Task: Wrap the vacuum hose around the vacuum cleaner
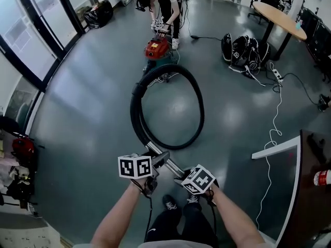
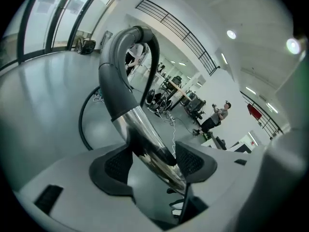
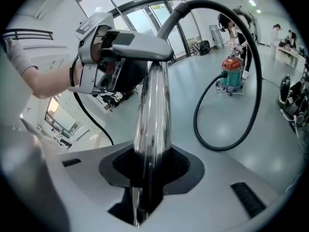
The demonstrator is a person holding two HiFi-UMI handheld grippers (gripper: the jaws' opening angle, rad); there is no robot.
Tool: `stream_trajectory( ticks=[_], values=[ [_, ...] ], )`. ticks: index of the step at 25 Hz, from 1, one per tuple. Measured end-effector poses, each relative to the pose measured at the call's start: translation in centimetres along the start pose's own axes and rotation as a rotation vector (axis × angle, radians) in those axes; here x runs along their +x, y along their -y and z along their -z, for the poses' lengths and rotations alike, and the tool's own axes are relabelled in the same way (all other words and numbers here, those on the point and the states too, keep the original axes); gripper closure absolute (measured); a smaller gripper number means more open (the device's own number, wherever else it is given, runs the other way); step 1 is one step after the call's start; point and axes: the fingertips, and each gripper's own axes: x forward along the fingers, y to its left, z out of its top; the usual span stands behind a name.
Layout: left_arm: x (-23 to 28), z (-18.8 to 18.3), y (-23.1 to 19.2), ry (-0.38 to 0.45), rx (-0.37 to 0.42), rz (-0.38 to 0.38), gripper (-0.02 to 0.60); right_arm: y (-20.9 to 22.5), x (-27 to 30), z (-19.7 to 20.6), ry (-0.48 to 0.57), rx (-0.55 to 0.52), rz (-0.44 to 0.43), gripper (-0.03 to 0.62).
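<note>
A red and teal vacuum cleaner [image 1: 156,48] [image 3: 231,71] stands on the grey floor far ahead. Its black hose [image 1: 199,112] [image 3: 251,57] runs in a wide loop back to a chrome wand [image 1: 164,158] [image 2: 145,134] [image 3: 152,115] in front of me. The right gripper [image 1: 182,175] [image 3: 150,166] is shut on the wand, with its pads pressed on both sides. Higher up, near the grey cuff [image 2: 118,81], the left gripper [image 1: 155,161] [image 2: 153,161] [image 3: 113,57] stands open around the wand. Its left pad is clear of the tube.
Another person [image 1: 165,4] stands bent over the vacuum cleaner. Black bags [image 1: 243,48] lie under a round wooden table [image 1: 279,17] at the back right. A white cable [image 1: 274,133] trails over the floor towards a dark table [image 1: 310,190] at the right. Glass walls [image 1: 31,30] run along the left.
</note>
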Motion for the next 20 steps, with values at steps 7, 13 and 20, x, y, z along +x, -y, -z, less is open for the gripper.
stream_trajectory(
  ticks=[7,13,20],
  values=[
    [1.3,1.1,1.2,0.066,-0.202,0.009,0.299,2.2,-4.1,1.4,-0.094,-0.114,-0.006,0.467],
    [1.6,2.3,1.6,0.118,-0.301,-0.013,0.296,3.5,-5.2,2.4,-0.168,-0.235,-0.038,0.467],
    [-1.0,1.2,-1.1,0.102,-0.163,-0.148,0.247,4.9,-5.2,2.1,-0.199,-0.277,-0.064,0.467]
  ],
)
